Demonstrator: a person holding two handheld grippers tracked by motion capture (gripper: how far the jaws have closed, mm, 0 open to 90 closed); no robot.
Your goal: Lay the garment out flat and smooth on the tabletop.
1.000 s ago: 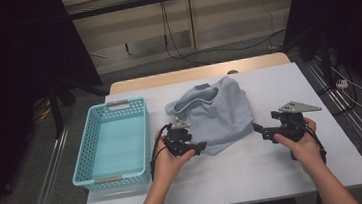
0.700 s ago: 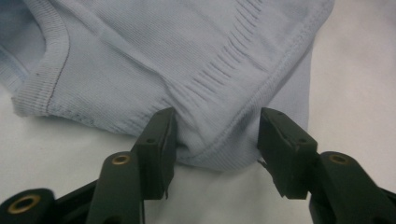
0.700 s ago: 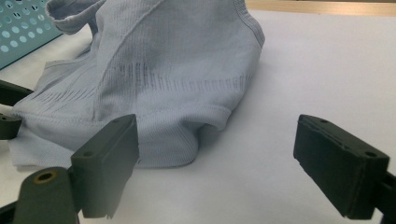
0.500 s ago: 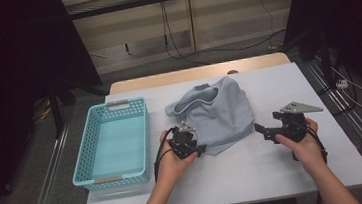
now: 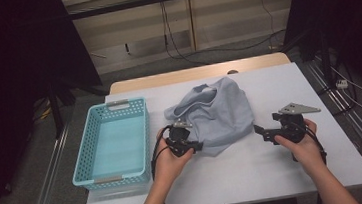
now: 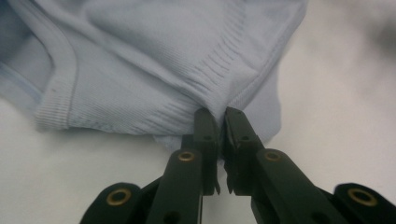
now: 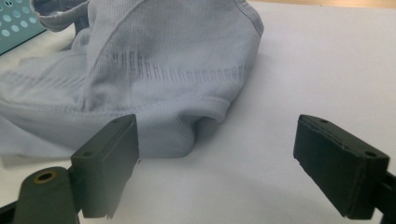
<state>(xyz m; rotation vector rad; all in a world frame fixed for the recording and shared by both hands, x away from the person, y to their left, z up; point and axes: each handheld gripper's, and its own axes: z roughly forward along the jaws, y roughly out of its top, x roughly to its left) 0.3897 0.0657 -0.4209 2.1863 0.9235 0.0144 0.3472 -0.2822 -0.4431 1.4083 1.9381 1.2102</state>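
Note:
A crumpled light blue garment (image 5: 218, 113) lies in the middle of the white table (image 5: 256, 170). My left gripper (image 5: 199, 145) sits at its near left edge; its jaws have just been closing and now pinch a fold of the ribbed hem (image 6: 219, 105) of the garment (image 6: 154, 70) in the left gripper view. My right gripper (image 5: 258, 130) rests on the table just right of the cloth, jaws wide apart with nothing between them. In the right gripper view the garment (image 7: 154, 79) lies a little ahead of the right gripper (image 7: 217, 158).
A light blue plastic basket (image 5: 85, 159) stands at the table's left side, with nothing visible inside. Bare table surface lies in front of and to the right of the garment. Cables run across the floor beyond the far edge.
The left gripper's jaws have closed on the garment's near edge, after shifting slightly toward the cloth. The right gripper has stayed where it was, still open.

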